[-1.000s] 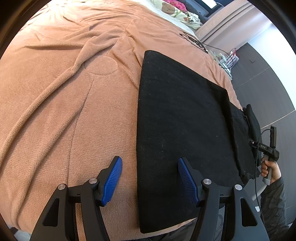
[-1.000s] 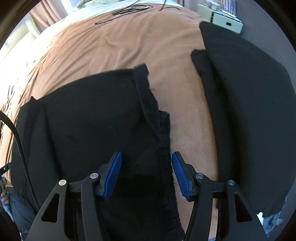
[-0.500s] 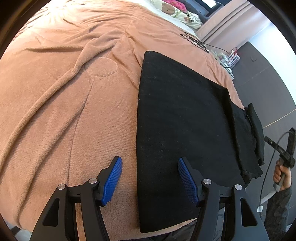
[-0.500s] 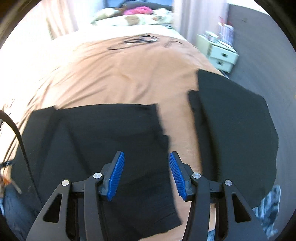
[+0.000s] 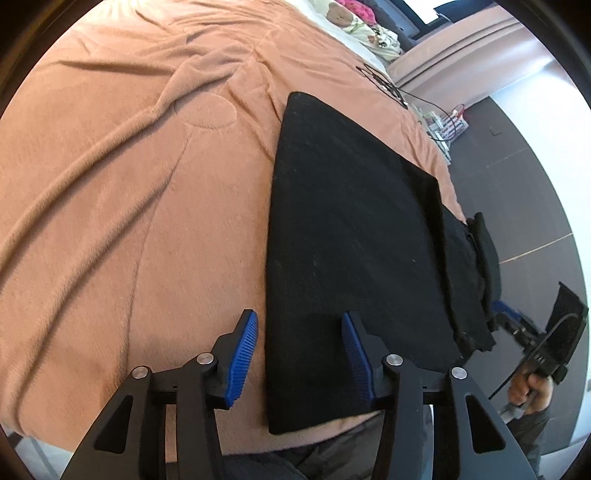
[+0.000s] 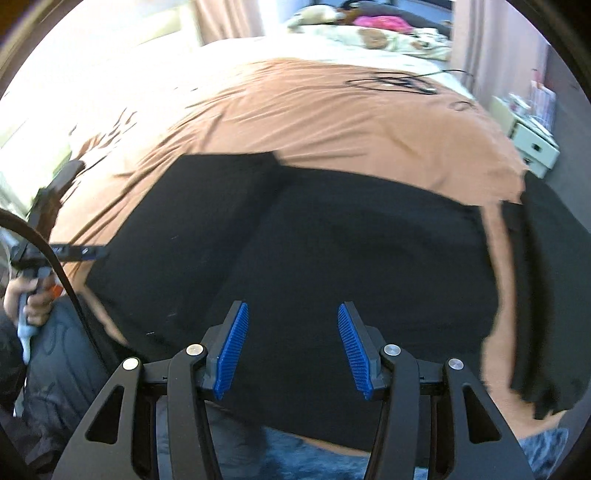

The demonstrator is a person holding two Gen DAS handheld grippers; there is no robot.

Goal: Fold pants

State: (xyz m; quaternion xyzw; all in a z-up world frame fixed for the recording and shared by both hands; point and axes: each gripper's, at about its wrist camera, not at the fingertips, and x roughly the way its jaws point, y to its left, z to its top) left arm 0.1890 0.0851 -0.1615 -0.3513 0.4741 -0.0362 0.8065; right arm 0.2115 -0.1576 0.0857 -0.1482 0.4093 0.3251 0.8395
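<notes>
Black pants [image 5: 351, 229] lie folded flat on the tan blanket [image 5: 129, 166], reaching the bed's near edge. My left gripper [image 5: 299, 315] hovers over their left edge. Its jaws are closing, with that edge below the gap and the pads not pressing it. In the right wrist view the pants [image 6: 332, 251] fill the middle. My right gripper [image 6: 292, 304] hangs open above them with nothing between its pads. A hand holds it off the bed's right side [image 5: 517, 321] in the left wrist view.
A second black cloth [image 6: 546, 295] lies at the bed's right edge, beside the pants. Cables [image 6: 391, 81] rest on the far blanket, with pillows [image 6: 369, 33] behind them. A pale nightstand [image 6: 535, 144] stands at the right. The person's legs [image 6: 55, 350] are near the bed edge.
My left gripper's jaws have narrowed while it stayed in place. My right gripper has pulled back and up from the pants and rolled, so more of the bed shows.
</notes>
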